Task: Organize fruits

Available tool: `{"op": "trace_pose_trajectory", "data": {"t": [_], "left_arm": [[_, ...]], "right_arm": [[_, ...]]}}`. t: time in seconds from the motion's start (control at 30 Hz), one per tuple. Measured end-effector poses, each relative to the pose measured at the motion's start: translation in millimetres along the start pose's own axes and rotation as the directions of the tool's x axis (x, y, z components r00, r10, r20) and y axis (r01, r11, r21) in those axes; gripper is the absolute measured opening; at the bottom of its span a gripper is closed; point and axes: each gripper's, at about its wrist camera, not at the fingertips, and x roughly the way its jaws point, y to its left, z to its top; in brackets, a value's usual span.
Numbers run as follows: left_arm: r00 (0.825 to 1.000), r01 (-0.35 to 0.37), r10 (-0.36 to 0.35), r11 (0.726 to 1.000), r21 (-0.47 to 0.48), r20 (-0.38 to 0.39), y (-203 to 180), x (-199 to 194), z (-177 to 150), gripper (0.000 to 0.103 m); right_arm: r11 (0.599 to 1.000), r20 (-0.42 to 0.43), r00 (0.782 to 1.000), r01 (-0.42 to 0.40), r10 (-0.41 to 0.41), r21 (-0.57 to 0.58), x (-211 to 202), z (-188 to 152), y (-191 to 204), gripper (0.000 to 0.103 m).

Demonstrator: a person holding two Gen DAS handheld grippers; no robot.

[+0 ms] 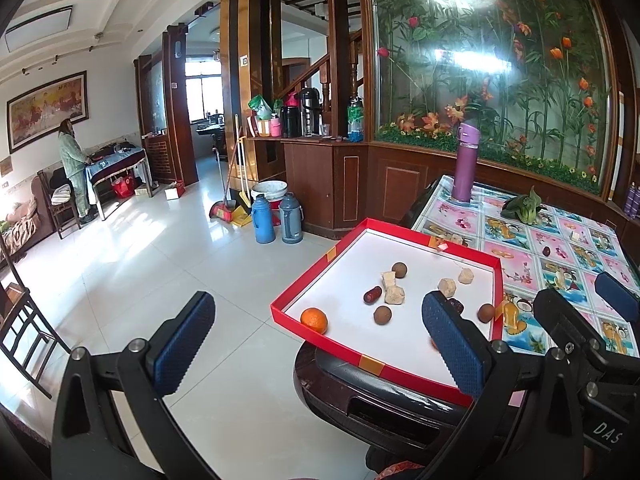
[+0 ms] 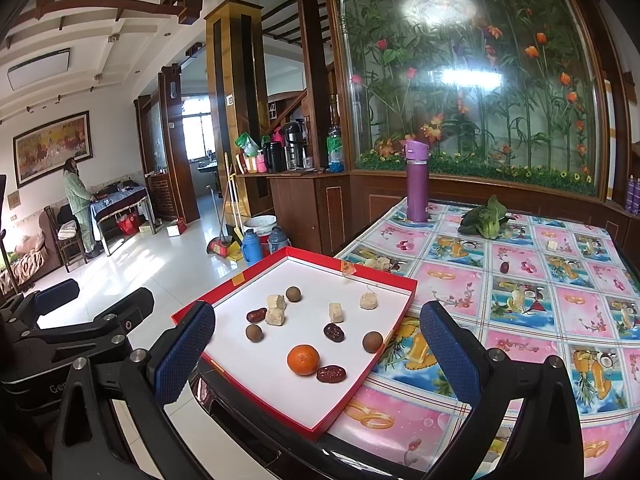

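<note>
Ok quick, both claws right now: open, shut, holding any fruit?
Left claw: open, holding nothing, beside the red tray.
Right claw: open, holding nothing, with the orange ahead between its fingers.

A glossy plastic cloth (image 2: 532, 280) printed with fruit is covering the counter, catching the window light. The red box lid (image 2: 394, 308) is showing matt card walls and a smooth white paper floor. The orange (image 2: 303, 359) is looking dimpled and faintly shiny, the dates (image 2: 331, 373) wrinkled. Both tools are wearing rough, knurled blue pads (image 2: 186, 354) on matt black plastic arms with bright metal screws. Polished floor tiles (image 1: 160, 264) are gleaming.
</note>
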Motion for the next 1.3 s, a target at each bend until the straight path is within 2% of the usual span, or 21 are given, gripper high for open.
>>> {"op": "trace_pose_trajectory", "data": {"t": [1.3], "left_arm": [[1.0,0.004,-0.004,1.0,-0.005,-0.01,4.0,-0.4,-6.9,0.103]], "right_arm": [[1.0,0.008,1.0,0.006,-0.006,0.001,-0.9,1.5,6.6,0.102]]}}
